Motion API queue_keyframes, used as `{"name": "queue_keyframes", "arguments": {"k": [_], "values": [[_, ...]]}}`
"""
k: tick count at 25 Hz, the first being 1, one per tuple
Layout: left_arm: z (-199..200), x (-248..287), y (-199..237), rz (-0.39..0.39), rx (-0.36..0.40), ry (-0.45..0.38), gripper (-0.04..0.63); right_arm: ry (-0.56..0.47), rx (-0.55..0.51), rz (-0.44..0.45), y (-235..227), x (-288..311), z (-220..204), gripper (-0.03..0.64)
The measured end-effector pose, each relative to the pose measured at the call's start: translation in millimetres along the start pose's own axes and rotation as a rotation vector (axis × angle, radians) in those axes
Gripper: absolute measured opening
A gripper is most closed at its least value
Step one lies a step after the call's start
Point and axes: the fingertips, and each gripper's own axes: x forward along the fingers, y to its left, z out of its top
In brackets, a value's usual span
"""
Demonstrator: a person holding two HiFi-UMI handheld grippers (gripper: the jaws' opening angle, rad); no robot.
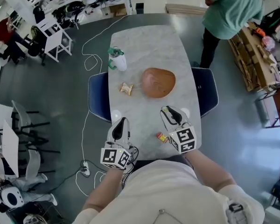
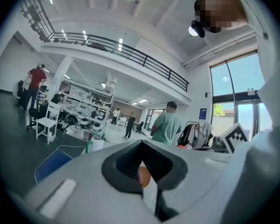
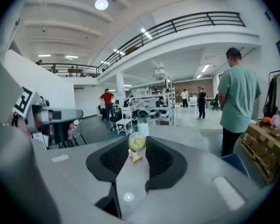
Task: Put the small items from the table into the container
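While the left hand-held gripper [image 1: 122,121] points forward closed, the right hand-held gripper [image 1: 167,109] clamps a ball [image 3: 136,143].

Warm brown on pale marble: the colours in view.
White-and-grey veined marble-look table top [image 1: 144,45]; reddish-brown round wooden bowl [image 1: 158,82]; tan-and-cream crumpled packet [image 1: 126,88]; small red-and-yellow wrapped piece [image 1: 162,137]; white cup with green trim [image 1: 117,59]; clear round capsule [image 3: 136,143], yellow-green inside; grey left gripper [image 1: 122,122] and grey right gripper [image 1: 168,110], black inside the jaws, their cubes in black-and-white squares; deep blue chair [image 1: 97,97].

Grey-black left gripper [image 1: 120,124], right gripper [image 1: 171,114]; marker cubes [image 1: 115,157]; white shirt [image 1: 168,195].
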Motion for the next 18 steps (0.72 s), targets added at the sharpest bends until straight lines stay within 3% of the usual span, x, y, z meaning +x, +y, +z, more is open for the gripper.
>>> {"name": "queue_keyframes", "arguments": {"k": [4,9,18], "values": [[30,20,-30,-0.07,0.033,-0.052,0.005,-0.156,0.034,-0.007,-11,-44,60,0.141],[59,40,-64,-0.152,0.082,-0.11,0.005,-0.315,0.086,0.002,-24,-82,104,0.14],[65,56,-99,-0.236,0.083,-0.111,0.005,-0.363,0.103,-0.008,-37,-106,111,0.14]]}}
